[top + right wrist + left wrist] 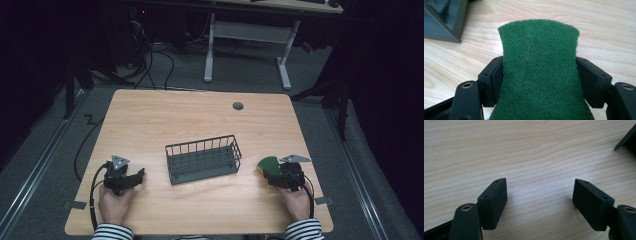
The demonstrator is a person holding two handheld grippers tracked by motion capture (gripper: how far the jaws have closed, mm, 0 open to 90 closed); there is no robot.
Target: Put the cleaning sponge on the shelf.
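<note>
1. The green scouring pad point(539, 72) sits pinched between the right gripper point(280, 176) fingers point(492, 80), low over the surface's right front.
2. The left gripper point(539, 195) fingers are spread, empty.
3. A wire basket point(203, 159) stands mid-surface point(200, 112).
4. Behind: grey floor point(240, 75), cables, a white-legged desk point(247, 30).

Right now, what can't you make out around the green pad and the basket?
- Green pad: its near end is cut off by the bottom edge of the right gripper view; in the high view the right tool covers most of it.
- Wire basket: its floor is too small and dark in the high view to judge.
</note>
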